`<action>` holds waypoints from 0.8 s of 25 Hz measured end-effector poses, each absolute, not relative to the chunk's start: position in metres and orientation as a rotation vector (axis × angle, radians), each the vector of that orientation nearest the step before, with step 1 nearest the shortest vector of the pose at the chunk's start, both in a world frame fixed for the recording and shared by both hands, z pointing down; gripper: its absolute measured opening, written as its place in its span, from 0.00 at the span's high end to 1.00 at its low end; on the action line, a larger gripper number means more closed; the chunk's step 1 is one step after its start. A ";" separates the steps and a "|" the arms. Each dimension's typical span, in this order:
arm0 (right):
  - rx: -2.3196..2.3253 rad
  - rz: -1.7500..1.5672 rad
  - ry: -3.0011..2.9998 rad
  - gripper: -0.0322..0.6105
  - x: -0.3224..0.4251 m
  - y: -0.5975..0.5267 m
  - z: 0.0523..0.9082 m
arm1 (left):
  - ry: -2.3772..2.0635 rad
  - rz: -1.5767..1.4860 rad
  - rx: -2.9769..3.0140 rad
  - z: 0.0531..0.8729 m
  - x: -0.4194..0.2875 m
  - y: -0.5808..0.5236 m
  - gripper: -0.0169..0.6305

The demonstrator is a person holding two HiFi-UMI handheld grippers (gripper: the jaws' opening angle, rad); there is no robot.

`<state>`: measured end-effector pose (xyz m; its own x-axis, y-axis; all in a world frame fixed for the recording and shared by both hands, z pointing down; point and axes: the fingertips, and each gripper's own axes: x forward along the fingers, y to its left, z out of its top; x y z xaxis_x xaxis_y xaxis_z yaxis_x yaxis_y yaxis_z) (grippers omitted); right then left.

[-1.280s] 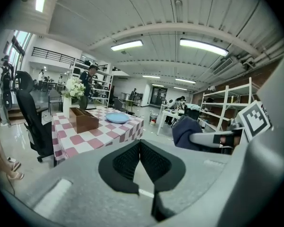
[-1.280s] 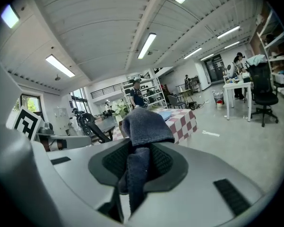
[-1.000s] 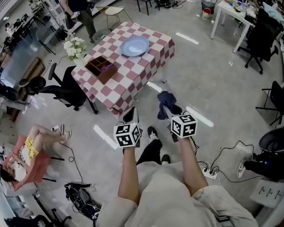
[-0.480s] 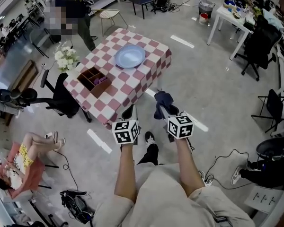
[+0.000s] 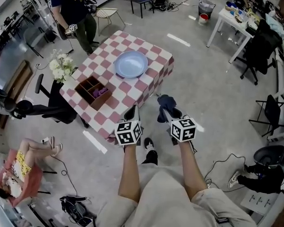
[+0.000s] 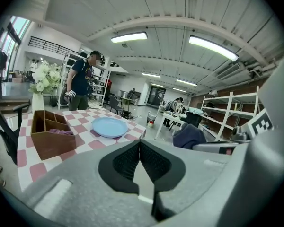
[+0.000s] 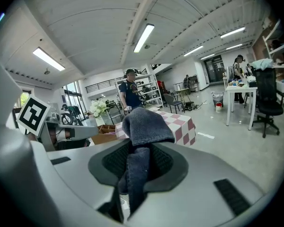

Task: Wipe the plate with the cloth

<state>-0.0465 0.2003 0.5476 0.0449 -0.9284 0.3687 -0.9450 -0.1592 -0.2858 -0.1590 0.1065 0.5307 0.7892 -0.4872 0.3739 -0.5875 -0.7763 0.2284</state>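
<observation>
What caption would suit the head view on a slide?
Facing a checkered table with a blue plate: right gripper clamps a dark cloth, left gripper shut and empty.

Soft cloth, hard ware
We see a fuzzy matt cloth (image 7: 144, 122), a smooth, faintly glossy plate (image 5: 131, 63), a wooden box (image 5: 92, 91), a bench (image 5: 154, 56) draped in checked fabric, and right tongs (image 7: 137, 162) of matt grey plastic.

checkered table (image 5: 132, 86), wooden box (image 5: 92, 92), flowers (image 5: 59, 66)
</observation>
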 end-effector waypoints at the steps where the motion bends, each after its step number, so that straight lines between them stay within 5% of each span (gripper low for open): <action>1: 2.239 0.746 -2.002 0.79 -0.043 0.193 0.550 | -0.819 0.420 2.640 0.533 -0.156 0.099 0.96; 20: 2.084 0.793 -2.108 0.79 -0.021 0.009 0.554 | -0.916 0.410 2.583 0.538 -0.129 -0.065 0.96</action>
